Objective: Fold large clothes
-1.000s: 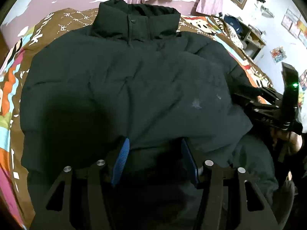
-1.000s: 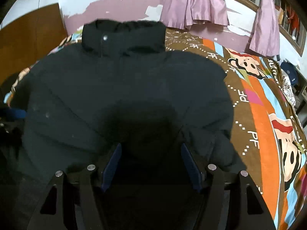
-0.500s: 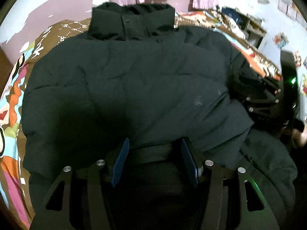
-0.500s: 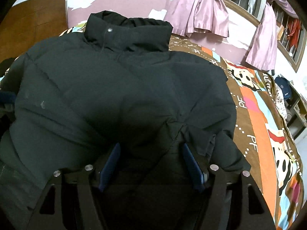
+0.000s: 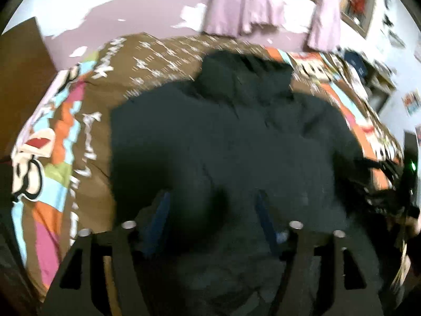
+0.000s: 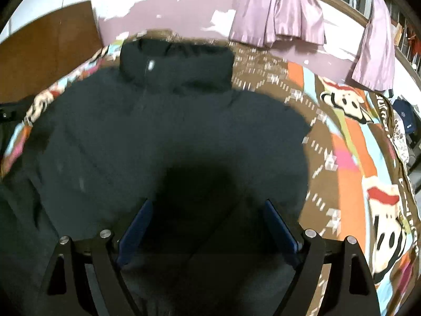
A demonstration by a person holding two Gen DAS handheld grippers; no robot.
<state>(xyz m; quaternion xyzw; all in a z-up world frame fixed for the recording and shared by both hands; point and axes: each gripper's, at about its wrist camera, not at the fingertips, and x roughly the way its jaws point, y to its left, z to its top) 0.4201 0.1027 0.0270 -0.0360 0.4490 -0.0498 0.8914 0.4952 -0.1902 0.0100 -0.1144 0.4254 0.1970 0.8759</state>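
1. Jacket [image 6: 163, 137]: black, padded, lying flat on the bed [image 6: 350, 155], collar toward the far edge by the wall.
2. Left gripper [image 5: 213, 210]: jaws have just been opening; they stand apart above the jacket's near hem, nothing clamped.
3. Right gripper [image 6: 208, 218]: jaws have just been opening, now wide above the hem, nothing clamped.
4. Curtains [image 6: 279, 8]: pink, hanging beyond the far edge.

A brown bedspread printed with cartoon monkeys and orange, blue and pink stripes [image 6: 350, 163] is covering the bed. Shiny lilac curtains [image 6: 279, 10] are hanging knotted above its far edge, against a peeling lilac and white wall [image 5: 126, 18]. A brown wooden panel [image 6: 50, 52] is standing beyond the far left corner.
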